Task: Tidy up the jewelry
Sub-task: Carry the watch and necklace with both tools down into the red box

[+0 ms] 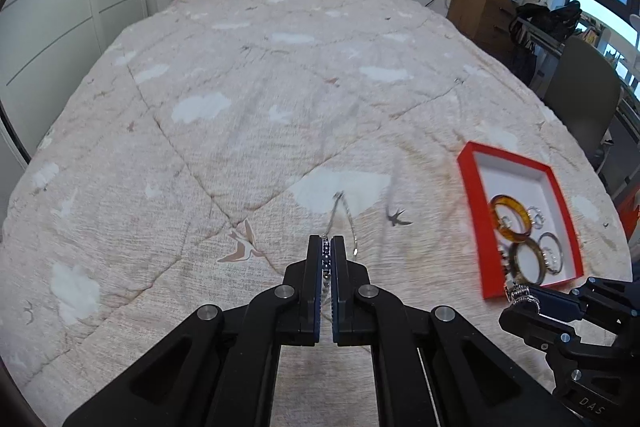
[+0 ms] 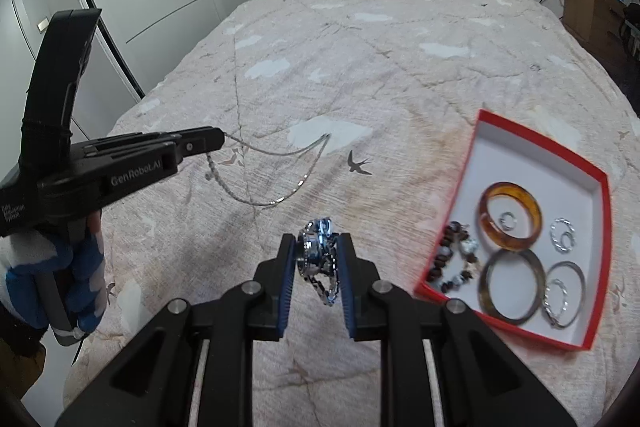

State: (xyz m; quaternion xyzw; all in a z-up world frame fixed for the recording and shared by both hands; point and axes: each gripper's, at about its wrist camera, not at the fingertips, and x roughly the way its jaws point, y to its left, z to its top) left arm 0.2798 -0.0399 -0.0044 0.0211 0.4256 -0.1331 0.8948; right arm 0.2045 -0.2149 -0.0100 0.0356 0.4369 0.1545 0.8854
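Chain [image 1: 340, 215] was what my left wrist camera showed first: a thin silver necklace pinched between the nearly closed pads of the left gripper [image 1: 327, 243], its loops trailing ahead of the tips over the pink quilt [image 1: 240, 107]. To the right of those fingers, a little ahead, lay the red box [image 1: 468, 187] on the quilt, with an amber bangle [image 1: 512, 219] and other rings inside. The right gripper [image 1: 520, 297] sat close beside the box's near corner, clamping a silvery piece.

From the right wrist camera, I saw the right gripper's fingers pressed onto a metal watch [image 2: 318, 255], which sat between the blue pads with its band hanging below. The box stood just right of the tips, holding the amber bangle, a grey bangle [image 2: 512, 287], a beaded bracelet [image 2: 456, 259] and several silver hoops. Off to the left, the left gripper was held in a gloved hand [image 2: 60, 279], the chain drooping from its tip to the quilt ahead of my fingers.
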